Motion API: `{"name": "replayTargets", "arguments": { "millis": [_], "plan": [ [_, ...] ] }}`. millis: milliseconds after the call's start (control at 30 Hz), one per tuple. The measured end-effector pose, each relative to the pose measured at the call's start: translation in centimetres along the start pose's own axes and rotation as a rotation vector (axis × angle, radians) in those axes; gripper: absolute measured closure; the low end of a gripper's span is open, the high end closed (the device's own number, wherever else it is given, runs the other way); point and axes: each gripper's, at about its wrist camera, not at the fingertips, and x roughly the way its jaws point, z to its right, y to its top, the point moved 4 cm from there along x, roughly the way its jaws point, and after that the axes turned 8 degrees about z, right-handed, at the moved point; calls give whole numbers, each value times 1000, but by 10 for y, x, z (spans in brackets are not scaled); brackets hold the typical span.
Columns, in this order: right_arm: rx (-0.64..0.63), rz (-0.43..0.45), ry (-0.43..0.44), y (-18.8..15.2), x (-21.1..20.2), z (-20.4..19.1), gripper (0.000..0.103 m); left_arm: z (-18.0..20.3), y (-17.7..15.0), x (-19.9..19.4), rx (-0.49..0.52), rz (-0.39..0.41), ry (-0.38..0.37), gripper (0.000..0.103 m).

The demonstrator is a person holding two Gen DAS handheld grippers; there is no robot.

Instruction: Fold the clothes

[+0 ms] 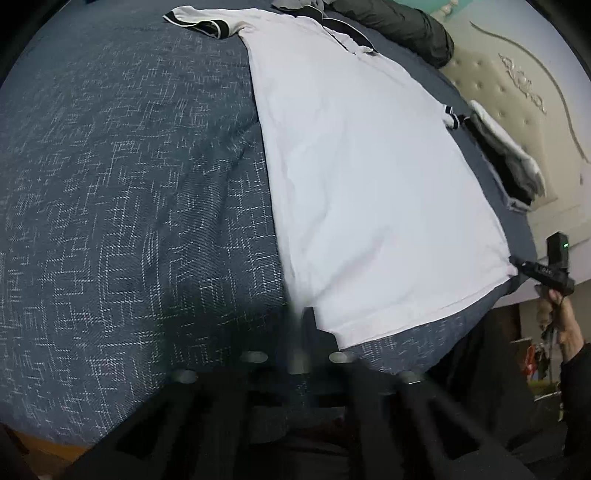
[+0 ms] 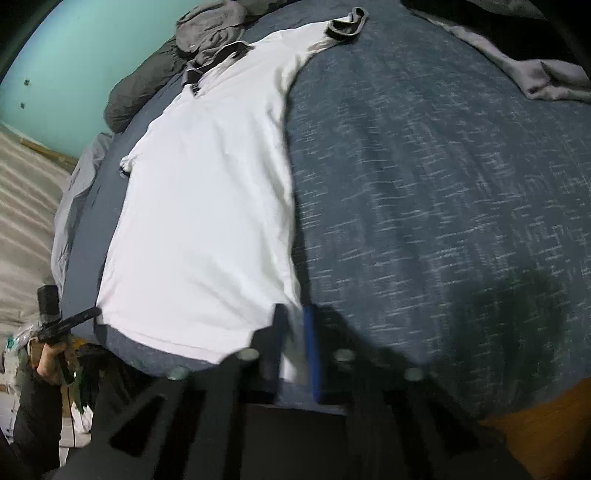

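A white polo shirt (image 1: 362, 166) with dark collar and sleeve trim lies flat on a dark blue patterned bedcover (image 1: 129, 184), collar at the far end. My left gripper (image 1: 304, 314) is shut on the near hem corner. The right gripper (image 1: 517, 264), held by a hand (image 1: 554, 306), pinches the other hem corner. In the right wrist view the shirt (image 2: 207, 206) stretches away, and my right gripper (image 2: 293, 321) is shut with white hem cloth between its fingers. The left gripper (image 2: 95, 313) grips the far hem corner at the left.
A dark green jacket (image 1: 402, 26) lies past the collar beside a grey garment (image 2: 210, 29). Another grey garment (image 2: 546, 77) lies at the far right. Folded clothes (image 1: 509, 155) are stacked by the cream headboard (image 1: 517, 74). The bedcover (image 2: 443, 184) is bare beside the shirt.
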Motion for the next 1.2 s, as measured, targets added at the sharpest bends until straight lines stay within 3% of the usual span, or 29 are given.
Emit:
{"name": "replayTargets", "arguments": {
  "millis": [133, 400, 500, 700, 967, 1200],
  "plan": [
    [-84, 40, -20, 9, -19, -16, 100, 7, 4, -13, 23, 24, -11, 100],
    [-135, 149, -18, 33, -78, -27, 101, 26, 18, -57, 106, 94, -9, 100],
    [-124, 123, -28, 19, -69, -18, 101, 19, 18, -50, 100, 80, 0, 100],
    [-13, 28, -58, -19, -13, 20, 101, -3, 3, -27, 73, 23, 21, 100],
    [-23, 63, -47, -9, -21, 20, 101, -5, -6, -21, 40, 15, 4, 100],
    [-93, 105, -66, 18, -51, 13, 101, 17, -5, -33, 101, 12, -24, 100]
  ]
}}
